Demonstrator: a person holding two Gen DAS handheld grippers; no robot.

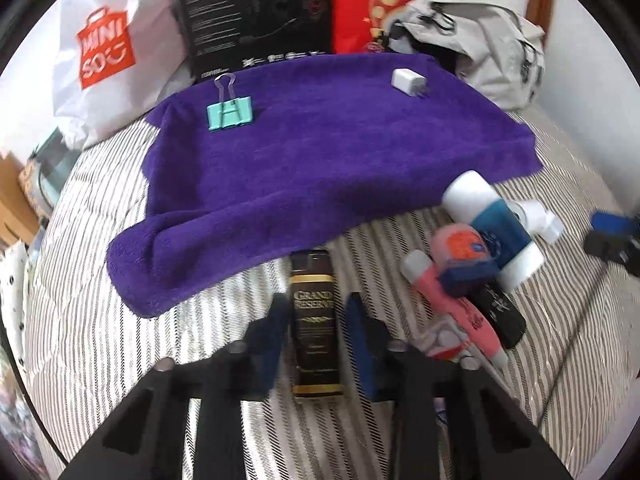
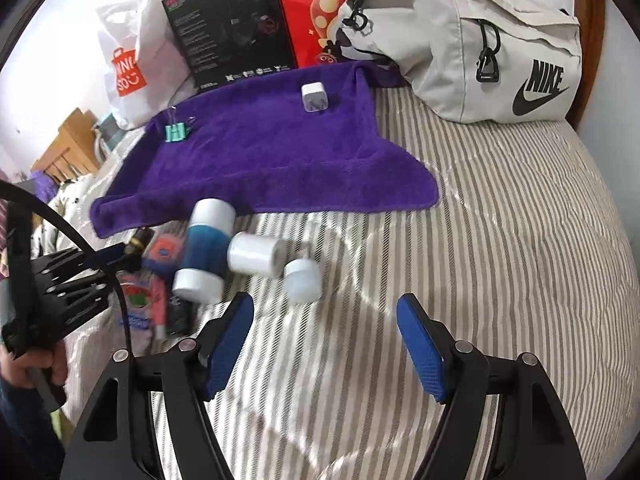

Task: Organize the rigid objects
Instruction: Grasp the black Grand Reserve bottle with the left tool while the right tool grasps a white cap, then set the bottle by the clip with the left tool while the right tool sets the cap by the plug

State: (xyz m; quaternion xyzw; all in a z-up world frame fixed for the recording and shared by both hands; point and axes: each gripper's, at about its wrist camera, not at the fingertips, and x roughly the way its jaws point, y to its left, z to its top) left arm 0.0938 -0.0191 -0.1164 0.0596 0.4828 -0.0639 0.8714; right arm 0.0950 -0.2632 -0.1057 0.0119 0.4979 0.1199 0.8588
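Nearest the left wrist camera, the left gripper (image 1: 318,320) straddles a dark box labelled Grand Reserve (image 1: 316,320), its blue pads to either side of the box; whether they press it I cannot tell. The box lies on the striped bed (image 1: 560,340), just off the near edge of the purple towel (image 1: 320,152). It looks like light, stiff card: take it across the long flat sides, mid-length, gently, since card may dent. The right gripper (image 2: 326,344) hangs open and empty over bare bedding, near a white roll (image 2: 256,254).
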